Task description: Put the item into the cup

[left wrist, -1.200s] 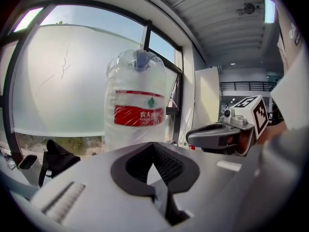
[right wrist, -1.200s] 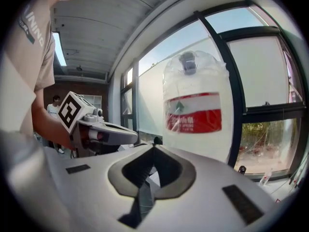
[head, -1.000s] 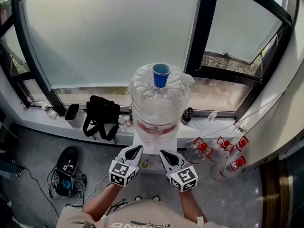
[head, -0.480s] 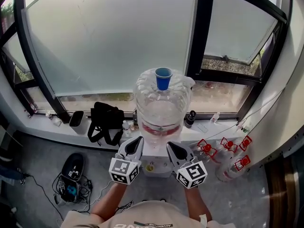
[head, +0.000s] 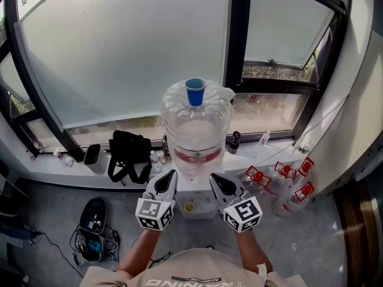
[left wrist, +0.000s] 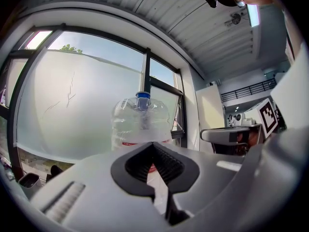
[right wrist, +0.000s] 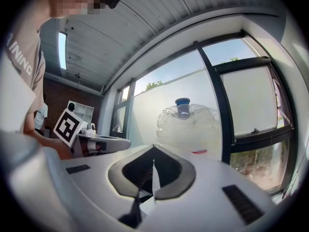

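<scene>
— Well, where do we see the small blue plastic cup (head: 195, 92)?

— Upright on the very top of the big clear upturned water bottle (head: 196, 133), which sits on the white dispenser (head: 192, 205) in front of the frosted window. We cannot tell whether anything lies inside it.

— And our claws?

— Both are low, well below the cup, just in front of the dispenser. Our left claw (head: 168, 179) is clenched, its dark ribbed pads (left wrist: 168, 164) meeting at the tip with nothing between them. Our right claw (head: 217, 181) is clenched on nothing too. The two sit near each other but apart.

— What do we see round about?

— A black strapped bag (head: 127, 154) and a small dark bottle (head: 234, 141) on the window ledge, one either side of the dispenser. Clear jugs with red handles (head: 257, 178) stand on the grey floor at our right.
</scene>
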`<state>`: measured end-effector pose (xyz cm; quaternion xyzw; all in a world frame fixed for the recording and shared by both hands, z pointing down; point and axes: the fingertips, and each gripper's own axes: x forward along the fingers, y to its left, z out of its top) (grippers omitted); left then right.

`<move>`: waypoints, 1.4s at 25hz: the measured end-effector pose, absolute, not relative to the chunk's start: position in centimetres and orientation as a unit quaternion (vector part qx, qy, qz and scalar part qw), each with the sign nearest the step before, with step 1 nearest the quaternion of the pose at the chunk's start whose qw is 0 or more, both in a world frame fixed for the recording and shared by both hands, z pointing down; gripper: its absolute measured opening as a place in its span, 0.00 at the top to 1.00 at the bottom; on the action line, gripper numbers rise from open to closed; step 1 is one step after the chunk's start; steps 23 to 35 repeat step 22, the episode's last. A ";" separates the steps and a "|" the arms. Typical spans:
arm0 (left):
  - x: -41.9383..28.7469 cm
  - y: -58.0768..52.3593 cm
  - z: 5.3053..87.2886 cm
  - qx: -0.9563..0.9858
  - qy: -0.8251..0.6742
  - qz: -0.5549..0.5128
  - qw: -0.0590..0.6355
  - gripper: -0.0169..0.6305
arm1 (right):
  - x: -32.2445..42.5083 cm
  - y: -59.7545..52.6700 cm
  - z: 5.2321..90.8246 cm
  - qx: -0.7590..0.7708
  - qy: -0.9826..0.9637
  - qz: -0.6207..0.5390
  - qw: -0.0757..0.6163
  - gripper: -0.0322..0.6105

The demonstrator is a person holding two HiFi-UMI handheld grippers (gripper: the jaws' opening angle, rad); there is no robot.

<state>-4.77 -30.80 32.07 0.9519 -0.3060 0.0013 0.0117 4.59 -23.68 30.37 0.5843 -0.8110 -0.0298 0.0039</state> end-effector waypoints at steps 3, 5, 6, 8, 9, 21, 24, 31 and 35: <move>-4.5 -30.4 31.9 0.954 -0.300 0.000 0.007 0.96 | 4.4 -23.7 30.5 0.584 -0.811 -0.035 0.013 0.93; -4.6 -30.1 32.1 0.955 -0.298 0.003 0.008 0.96 | 4.1 -23.6 30.8 0.583 -0.812 -0.032 0.015 0.93; -4.6 -29.9 32.3 0.955 -0.297 0.005 0.010 0.96 | 3.9 -23.6 31.0 0.582 -0.813 -0.030 0.015 0.93; -4.9 -29.6 32.8 0.955 -0.295 0.011 0.014 0.96 | 3.4 -23.7 31.5 0.580 -0.814 -0.027 0.017 0.93; -5.1 -29.6 33.1 0.955 -0.296 0.013 0.018 0.96 | 3.2 -23.7 31.8 0.579 -0.815 -0.025 0.017 0.93; -7.0 -30.0 34.5 0.952 -0.304 0.029 0.027 0.96 | 2.2 -24.0 32.9 0.578 -0.815 -0.022 0.021 0.93; -7.0 -29.9 34.7 0.952 -0.303 0.031 0.028 0.96 | 2.1 -23.9 33.0 0.579 -0.815 -0.023 0.023 0.93; -7.0 -29.9 34.7 0.952 -0.303 0.031 0.028 0.96 | 2.1 -23.9 33.0 0.579 -0.815 -0.023 0.023 0.93; -7.0 -29.9 34.7 0.952 -0.303 0.031 0.028 0.96 | 2.1 -23.9 33.0 0.579 -0.815 -0.023 0.023 0.93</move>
